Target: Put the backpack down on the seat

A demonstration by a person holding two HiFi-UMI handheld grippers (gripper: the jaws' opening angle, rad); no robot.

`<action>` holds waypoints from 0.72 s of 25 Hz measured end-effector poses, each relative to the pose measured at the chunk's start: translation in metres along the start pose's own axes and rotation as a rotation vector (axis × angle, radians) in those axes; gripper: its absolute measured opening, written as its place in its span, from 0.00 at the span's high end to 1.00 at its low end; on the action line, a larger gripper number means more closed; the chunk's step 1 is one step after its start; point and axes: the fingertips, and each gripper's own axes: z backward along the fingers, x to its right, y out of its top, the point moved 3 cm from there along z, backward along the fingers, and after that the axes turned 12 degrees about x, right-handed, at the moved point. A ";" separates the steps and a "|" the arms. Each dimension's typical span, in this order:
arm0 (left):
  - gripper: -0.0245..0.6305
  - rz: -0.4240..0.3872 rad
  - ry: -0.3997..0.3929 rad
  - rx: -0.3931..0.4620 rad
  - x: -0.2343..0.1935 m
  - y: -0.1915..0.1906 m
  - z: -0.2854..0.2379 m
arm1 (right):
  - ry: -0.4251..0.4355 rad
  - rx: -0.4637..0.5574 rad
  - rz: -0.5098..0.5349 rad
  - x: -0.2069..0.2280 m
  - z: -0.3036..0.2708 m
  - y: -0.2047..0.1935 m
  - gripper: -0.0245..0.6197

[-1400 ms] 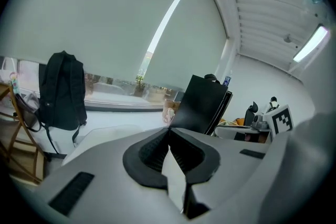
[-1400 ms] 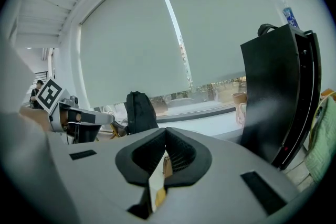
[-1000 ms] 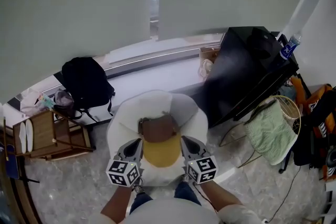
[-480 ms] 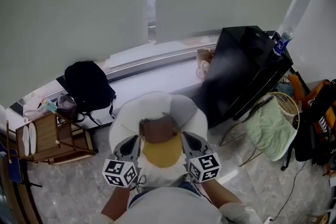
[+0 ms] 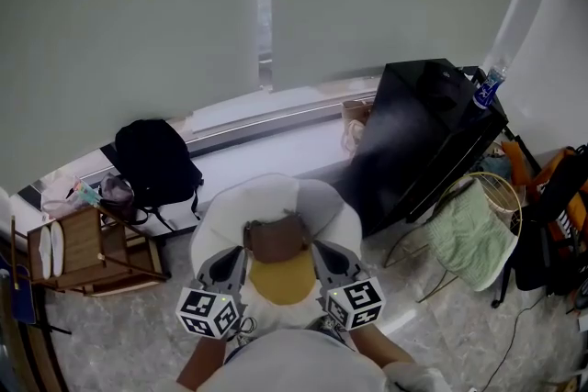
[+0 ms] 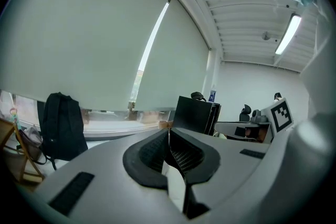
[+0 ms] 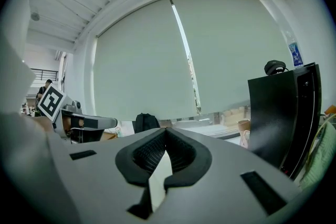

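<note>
Marble floor (image 5: pixel 110 335) underfoot. Nearest, left gripper (image 5: pixel 239 254) and right gripper (image 5: pixel 318 251), both clamped tight, each seemingly pinching a thin white strap (image 6: pixel 176 186). Just ahead, centred between them and equally near both, white-and-yellow backpack (image 5: pixel 276 207). Farther on, straight ahead, window ledge (image 5: pixel 266 151), likely the seat.

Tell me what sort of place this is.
Probably an office or lab room: pale roller blinds over a window, a black fabric backpack by the ledge, a long fluorescent ceiling light.
</note>
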 end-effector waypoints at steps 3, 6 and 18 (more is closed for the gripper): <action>0.90 0.000 -0.005 0.005 0.001 0.003 -0.003 | -0.001 0.006 -0.019 0.002 -0.003 0.001 0.92; 0.90 0.006 -0.008 0.004 0.000 0.003 -0.004 | 0.004 0.007 -0.020 0.002 -0.005 0.003 0.92; 0.90 0.020 0.001 -0.019 -0.004 -0.002 -0.002 | -0.003 -0.010 -0.032 0.005 -0.006 -0.003 0.92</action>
